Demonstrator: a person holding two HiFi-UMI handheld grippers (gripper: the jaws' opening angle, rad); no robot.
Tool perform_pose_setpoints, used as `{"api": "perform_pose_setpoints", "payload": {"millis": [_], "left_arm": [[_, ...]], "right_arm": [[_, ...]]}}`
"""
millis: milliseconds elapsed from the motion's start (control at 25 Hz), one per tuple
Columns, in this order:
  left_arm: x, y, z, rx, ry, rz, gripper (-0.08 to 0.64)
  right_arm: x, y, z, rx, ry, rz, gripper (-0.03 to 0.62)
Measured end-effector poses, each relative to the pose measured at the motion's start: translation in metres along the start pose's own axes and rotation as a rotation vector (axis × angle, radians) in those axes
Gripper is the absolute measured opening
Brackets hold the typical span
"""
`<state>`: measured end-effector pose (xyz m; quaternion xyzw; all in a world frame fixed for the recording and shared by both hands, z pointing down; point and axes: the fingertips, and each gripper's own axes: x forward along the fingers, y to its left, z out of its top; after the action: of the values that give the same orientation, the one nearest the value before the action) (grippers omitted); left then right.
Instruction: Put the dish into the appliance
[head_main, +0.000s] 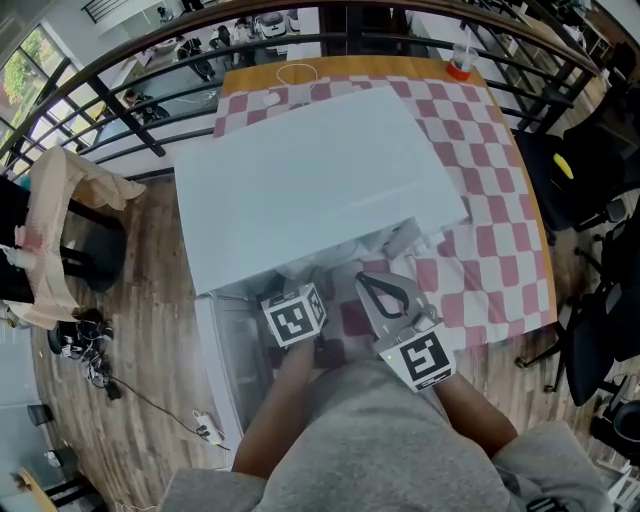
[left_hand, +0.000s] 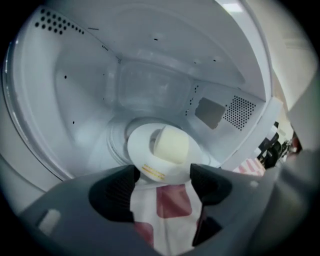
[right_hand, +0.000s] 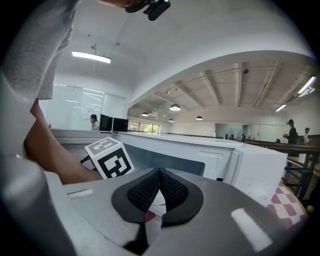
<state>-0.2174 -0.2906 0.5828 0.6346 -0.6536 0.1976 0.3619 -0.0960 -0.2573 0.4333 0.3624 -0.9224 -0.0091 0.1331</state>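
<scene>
The white microwave stands on a table with a pink checked cloth. Its door hangs open at the front left. The left gripper view looks into the white cavity, where a white dish rests on the turntable and carries a pale yellow block. My left gripper is open at the cavity's mouth, and the dish's near rim sits just past its tips without being pressed. In the head view only its marker cube shows. My right gripper is shut on nothing, just right of the opening.
A bottle and a coiled cable lie at the table's far edge. A black railing runs behind. A chair draped with cloth stands left, and dark chairs stand right. The person's arms fill the near side.
</scene>
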Motion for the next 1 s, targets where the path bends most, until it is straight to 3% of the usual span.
{"api": "perform_pose_setpoints", "payload": {"millis": [80,280,520,800,1000], "left_arm": [[-0.004,0.002,0.0,0.038,-0.028,0.007,0.363],[-0.014,0.003,0.001,0.167,-0.188,0.032,0.407],[-0.007,-0.026,-0.015,0.228,-0.178,0.022,0.417],[0.003,-0.018,0.005,0.229,-0.189,0.128,0.399],[0.012,-0.015,0.018,0.194,-0.19,0.139,0.375]], "right_arm": [[0.0,0.0,0.0,0.018,-0.006,0.001,0.0],[0.0,-0.002,0.0,0.028,-0.014,0.002,0.0],[-0.002,-0.008,-0.006,0.034,-0.004,-0.011,0.0],[-0.008,-0.018,-0.01,0.042,0.011,-0.041,-0.002],[-0.009,-0.028,-0.012,0.04,0.014,-0.057,-0.002]]}}
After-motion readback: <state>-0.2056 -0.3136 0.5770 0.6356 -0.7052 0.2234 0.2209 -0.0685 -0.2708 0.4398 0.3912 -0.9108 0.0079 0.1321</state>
